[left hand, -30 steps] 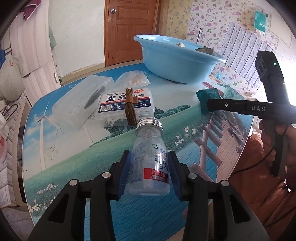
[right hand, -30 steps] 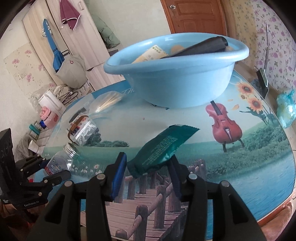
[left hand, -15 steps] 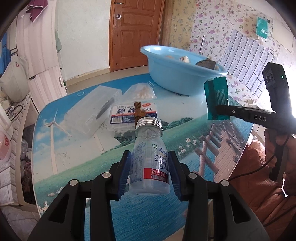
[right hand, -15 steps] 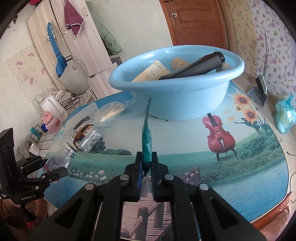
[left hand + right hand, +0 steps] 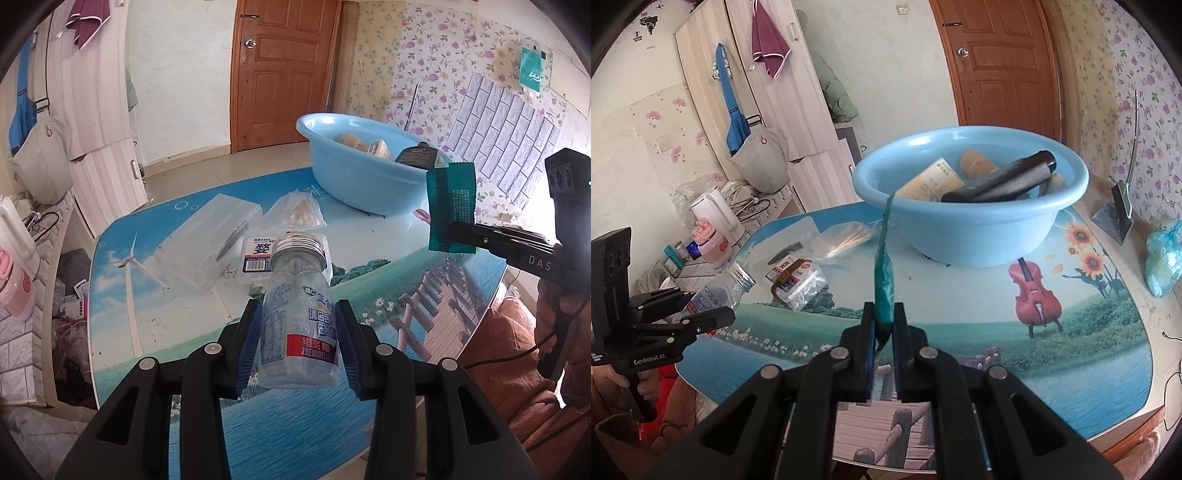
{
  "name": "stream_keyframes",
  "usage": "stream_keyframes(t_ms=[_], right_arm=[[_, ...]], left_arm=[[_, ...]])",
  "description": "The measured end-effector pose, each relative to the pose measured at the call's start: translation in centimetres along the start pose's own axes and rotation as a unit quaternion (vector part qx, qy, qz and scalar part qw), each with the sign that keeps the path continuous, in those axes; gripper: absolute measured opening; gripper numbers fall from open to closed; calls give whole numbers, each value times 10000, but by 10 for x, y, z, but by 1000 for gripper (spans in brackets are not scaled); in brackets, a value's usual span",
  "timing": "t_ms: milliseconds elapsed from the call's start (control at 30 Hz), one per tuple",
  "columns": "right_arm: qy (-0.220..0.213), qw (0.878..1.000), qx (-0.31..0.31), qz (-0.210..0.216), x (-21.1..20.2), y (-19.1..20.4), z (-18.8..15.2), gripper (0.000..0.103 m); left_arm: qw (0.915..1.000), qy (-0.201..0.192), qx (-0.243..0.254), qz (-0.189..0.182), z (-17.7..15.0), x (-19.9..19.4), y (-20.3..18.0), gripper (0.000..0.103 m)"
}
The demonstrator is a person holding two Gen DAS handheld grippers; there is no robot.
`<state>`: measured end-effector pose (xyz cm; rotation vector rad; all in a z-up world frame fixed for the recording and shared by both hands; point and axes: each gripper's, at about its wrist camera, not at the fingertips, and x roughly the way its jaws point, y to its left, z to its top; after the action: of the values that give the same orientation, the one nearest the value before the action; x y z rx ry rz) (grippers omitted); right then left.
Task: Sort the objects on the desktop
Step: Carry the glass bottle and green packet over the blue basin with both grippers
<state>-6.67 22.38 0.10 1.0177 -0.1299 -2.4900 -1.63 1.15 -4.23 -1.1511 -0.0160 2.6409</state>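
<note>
Table [image 5: 192, 332] lower than before — bottle [image 5: 299, 325], green sachet [image 5: 884, 280] both higher.

Clear capless bottle [image 5: 301, 325] held off the table, neck forward; green sachet [image 5: 884, 284] upright, clamped at its lower end

Both grippers' fingers [image 5: 246, 345] clamped, raised.

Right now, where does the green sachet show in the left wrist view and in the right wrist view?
Left wrist: green sachet at right, seen flat-on, pinched by the right gripper, in front of the blue basin's right end.
Right wrist: green sachet at centre, seen edge-on, rising from the right gripper, its tip over the basin's near rim.
Shared landmark: the blue basin holding a black bottle.
</note>
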Motion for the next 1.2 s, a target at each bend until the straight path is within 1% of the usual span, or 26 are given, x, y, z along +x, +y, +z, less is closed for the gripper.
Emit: stream_keyframes(t_ms=[300, 533, 800, 1000, 1200], right_arm=[[-120, 9999, -28, -3, -7, -1, 3, 8], [-143, 9999, -29, -20, -8, -3, 3, 8], [-128, 9999, -28, -29, -8, -4, 2, 8], [-213, 9997, -106, -42, -12, 0, 4, 8], [-271, 9995, -147, -33, -15, 1, 7, 8]], left_arm=[[10000, -28, -25, -22, 8, -3, -5, 39], [9999, 40, -83, -45, 7, 0, -5, 39], [9999, 22, -108, -43, 8, -1, -4, 39], [9999, -67, -80, -17, 15, -7, -5, 39], [10000, -46, -62, -24, 22, -5, -8, 39]])
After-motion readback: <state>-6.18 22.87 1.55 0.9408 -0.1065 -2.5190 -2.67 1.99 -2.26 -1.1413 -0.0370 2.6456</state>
